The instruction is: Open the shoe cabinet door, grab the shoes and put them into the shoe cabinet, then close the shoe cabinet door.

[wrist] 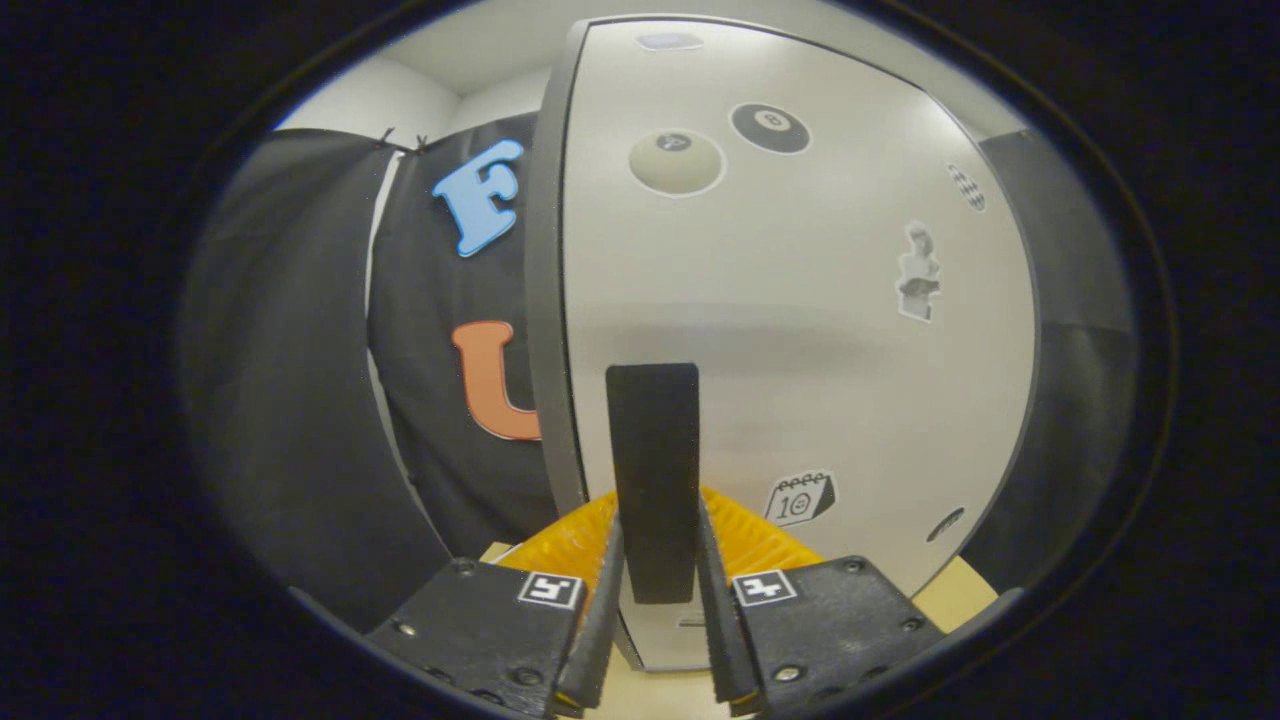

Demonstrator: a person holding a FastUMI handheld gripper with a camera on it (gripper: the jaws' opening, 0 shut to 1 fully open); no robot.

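Already the gripper (pixel 655 600) pinched the upright handle (pixel 652 480) between its fingers, the closed cabinet door (pixel 800 350) standing directly ahead.

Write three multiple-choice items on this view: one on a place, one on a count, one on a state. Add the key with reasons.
1. Where is the black handle of the shoe cabinet door?
A. between the fingers of the hand-held gripper
B. far beyond them
C. lying on the floor

2. How many billiard-ball stickers are on the door?
A. none
B. two
C. five

3. How do the fingers stand?
A. spread wide, far from the handle
B. pointing away from the door
C. closed in on the handle

Key: 1 A, the handle runs down between both fingers. 2 B, a pale ball and a black ball sit near the top. 3 C, both fingers meet the handle's sides.
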